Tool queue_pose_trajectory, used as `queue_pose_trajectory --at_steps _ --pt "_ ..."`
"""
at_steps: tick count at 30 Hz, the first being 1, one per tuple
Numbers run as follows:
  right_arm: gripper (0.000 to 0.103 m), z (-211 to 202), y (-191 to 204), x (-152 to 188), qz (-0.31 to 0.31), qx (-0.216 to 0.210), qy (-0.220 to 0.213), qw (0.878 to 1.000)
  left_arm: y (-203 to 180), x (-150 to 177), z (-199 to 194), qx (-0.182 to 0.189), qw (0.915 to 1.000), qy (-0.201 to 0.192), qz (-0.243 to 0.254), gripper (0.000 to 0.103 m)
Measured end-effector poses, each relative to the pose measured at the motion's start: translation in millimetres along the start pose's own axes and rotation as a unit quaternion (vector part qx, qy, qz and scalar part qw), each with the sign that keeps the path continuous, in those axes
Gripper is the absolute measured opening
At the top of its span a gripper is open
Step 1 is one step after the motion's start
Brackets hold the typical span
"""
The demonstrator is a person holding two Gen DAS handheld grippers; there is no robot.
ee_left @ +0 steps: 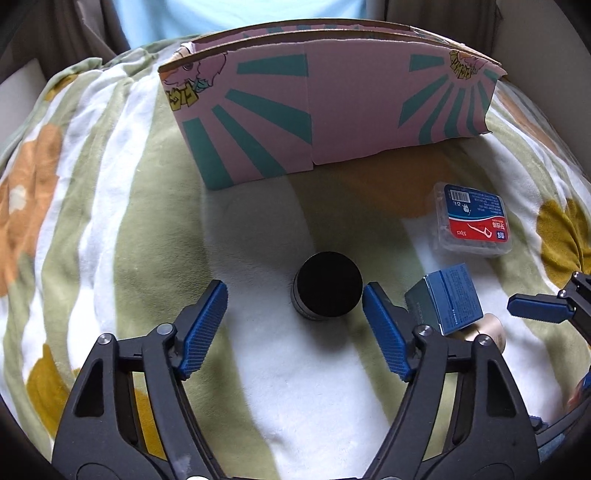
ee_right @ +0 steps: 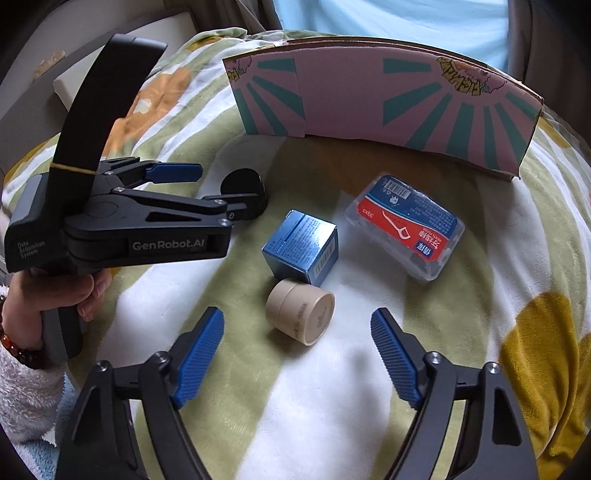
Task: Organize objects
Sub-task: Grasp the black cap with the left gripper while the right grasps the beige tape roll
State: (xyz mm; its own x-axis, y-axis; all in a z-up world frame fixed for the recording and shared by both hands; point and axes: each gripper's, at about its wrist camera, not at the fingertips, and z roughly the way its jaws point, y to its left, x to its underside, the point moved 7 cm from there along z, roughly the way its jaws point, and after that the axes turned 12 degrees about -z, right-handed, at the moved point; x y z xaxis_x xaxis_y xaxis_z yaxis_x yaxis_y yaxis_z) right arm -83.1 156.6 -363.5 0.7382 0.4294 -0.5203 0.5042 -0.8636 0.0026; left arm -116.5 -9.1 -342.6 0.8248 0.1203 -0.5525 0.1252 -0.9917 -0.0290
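Note:
A black round jar [ee_left: 327,290] stands on the blanket just ahead of my open left gripper [ee_left: 294,297], between its fingertips' line; it also shows in the right wrist view [ee_right: 245,184]. My left gripper shows there too [ee_right: 207,188], open beside the jar. A blue box [ee_right: 301,246] [ee_left: 448,297], a beige round jar [ee_right: 301,315] lying on its side, and a clear floss-pick case [ee_right: 406,225] [ee_left: 472,221] lie to the right. My right gripper [ee_right: 297,325] is open and empty, just short of the beige jar. A pink cardboard box [ee_left: 332,107] [ee_right: 388,107] stands behind.
Everything rests on a soft green, white and yellow blanket [ee_left: 122,229] that slopes away at the sides. A person in a light blue shirt [ee_right: 388,18] sits behind the cardboard box. The hand holding the left gripper [ee_right: 85,291] is at the left.

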Motion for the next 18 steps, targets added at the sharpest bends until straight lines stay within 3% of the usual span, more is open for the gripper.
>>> queue_pose_trajectory --at_steps 13,18 --pt "0.066 4.0 -2.2 -1.6 0.003 0.007 0.007 1.0 -2.3 0.3 13.6 0.008 0.9999 0.014 -0.005 0.061" --pt "0.06 5.5 -4.7 1.0 0.007 0.009 0.012 1.0 -6.3 -0.2 16.5 0.017 0.9997 0.017 -0.002 0.05"
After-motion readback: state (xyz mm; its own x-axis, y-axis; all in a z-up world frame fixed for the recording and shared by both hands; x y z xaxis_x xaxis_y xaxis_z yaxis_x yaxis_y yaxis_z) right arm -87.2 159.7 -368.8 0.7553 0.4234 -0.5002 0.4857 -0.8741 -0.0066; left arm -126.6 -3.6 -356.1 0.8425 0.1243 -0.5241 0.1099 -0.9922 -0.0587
